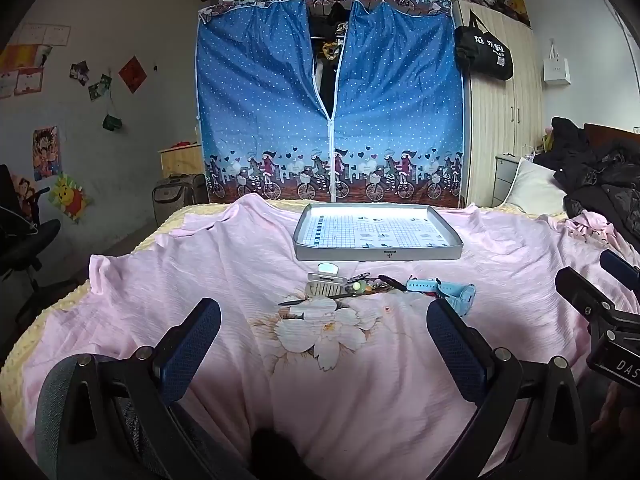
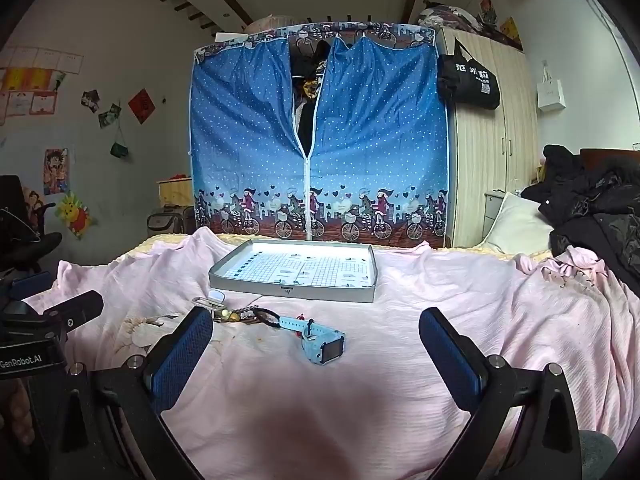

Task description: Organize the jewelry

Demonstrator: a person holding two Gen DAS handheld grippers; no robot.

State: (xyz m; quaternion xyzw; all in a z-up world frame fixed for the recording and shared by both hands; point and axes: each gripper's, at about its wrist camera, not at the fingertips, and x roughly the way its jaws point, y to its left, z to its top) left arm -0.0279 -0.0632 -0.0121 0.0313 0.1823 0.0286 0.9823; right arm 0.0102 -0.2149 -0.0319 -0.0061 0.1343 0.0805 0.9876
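Observation:
A grey tray (image 1: 378,255) (image 2: 296,291) with a grid-printed floor lies on the pink bedspread, with nothing in it. In front of it sits a small heap: a light blue watch (image 1: 448,292) (image 2: 320,340), a white hair clip (image 1: 326,278) (image 2: 210,301), beaded pieces (image 1: 360,286) (image 2: 236,315) and a dark thin stick (image 1: 308,300). My left gripper (image 1: 324,320) stands open just short of the heap, nothing between its fingers. My right gripper (image 2: 316,332) is open too, low over the bedspread, with the watch lying between and ahead of its fingertips.
The pink bedspread (image 1: 360,380) covers the bed. A blue fabric wardrobe (image 1: 328,96) stands behind. Dark clothes (image 1: 600,184) and a pillow (image 2: 516,224) pile up at the right. An office chair (image 1: 24,236) is at the left. Each gripper shows at the edge of the other's view.

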